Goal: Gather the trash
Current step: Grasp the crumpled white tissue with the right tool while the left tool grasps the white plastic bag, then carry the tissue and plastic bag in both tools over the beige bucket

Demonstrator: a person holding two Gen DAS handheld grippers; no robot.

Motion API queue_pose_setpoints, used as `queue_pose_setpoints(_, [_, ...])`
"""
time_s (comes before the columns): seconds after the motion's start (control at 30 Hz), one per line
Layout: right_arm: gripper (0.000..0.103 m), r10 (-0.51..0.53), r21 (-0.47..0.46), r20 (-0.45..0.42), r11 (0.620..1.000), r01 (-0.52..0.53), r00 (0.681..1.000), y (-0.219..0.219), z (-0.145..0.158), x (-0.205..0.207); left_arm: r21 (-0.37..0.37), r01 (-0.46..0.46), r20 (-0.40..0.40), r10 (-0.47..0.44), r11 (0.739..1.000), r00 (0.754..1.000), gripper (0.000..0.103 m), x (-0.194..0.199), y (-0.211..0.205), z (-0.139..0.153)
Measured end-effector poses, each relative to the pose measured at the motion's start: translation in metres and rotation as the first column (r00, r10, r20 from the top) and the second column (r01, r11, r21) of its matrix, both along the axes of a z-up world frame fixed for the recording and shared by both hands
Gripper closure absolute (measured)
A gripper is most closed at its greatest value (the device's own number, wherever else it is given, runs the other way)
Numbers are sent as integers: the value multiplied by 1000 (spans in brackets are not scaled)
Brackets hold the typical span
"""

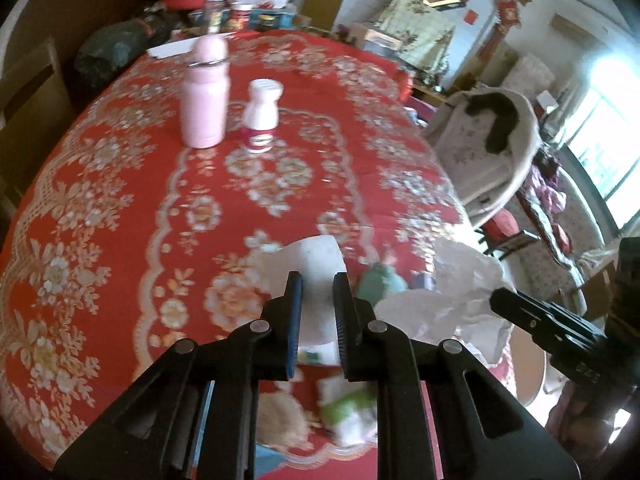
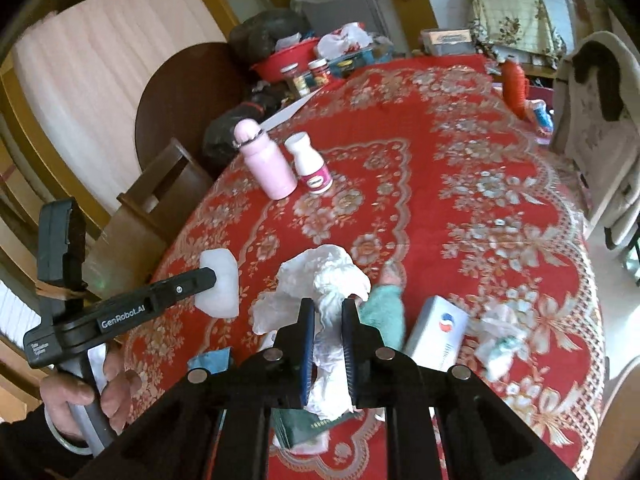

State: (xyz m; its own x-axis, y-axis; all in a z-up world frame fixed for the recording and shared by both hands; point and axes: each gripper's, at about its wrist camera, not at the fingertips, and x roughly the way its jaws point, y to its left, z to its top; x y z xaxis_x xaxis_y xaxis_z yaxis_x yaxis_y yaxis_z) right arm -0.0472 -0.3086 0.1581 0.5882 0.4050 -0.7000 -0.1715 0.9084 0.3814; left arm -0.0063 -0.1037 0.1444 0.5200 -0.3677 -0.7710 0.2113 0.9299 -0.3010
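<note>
Left gripper clamped on a white foam block; right gripper clamped on a crumpled tissue. Both loads hang above the near edge of the table, left of the green scrap. Both hands pitch downward, side by side; no bin visible.

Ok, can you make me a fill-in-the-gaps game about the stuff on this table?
1. The tall pink bottle stands beside a small ____ bottle with a magenta label.
2. The right gripper is shut on a crumpled white ____.
3. The left gripper is shut on a white foam ____.
4. The floral tablecloth is mostly ____.

Missing words: white; tissue; block; red
</note>
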Motion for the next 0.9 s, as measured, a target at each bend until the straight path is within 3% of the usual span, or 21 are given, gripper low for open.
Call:
queue_pose_setpoints(0.4, [91,-158,-11,23,987,159,987,-93,14,-66,-16,195,31,-194,981,981,90,-51,-115,22])
queue_pose_setpoints(0.9, [91,-418,-66,-6,907,417,909,-235,11,-171,-49,427,24,-426,903,904,90,-115,-273,17])
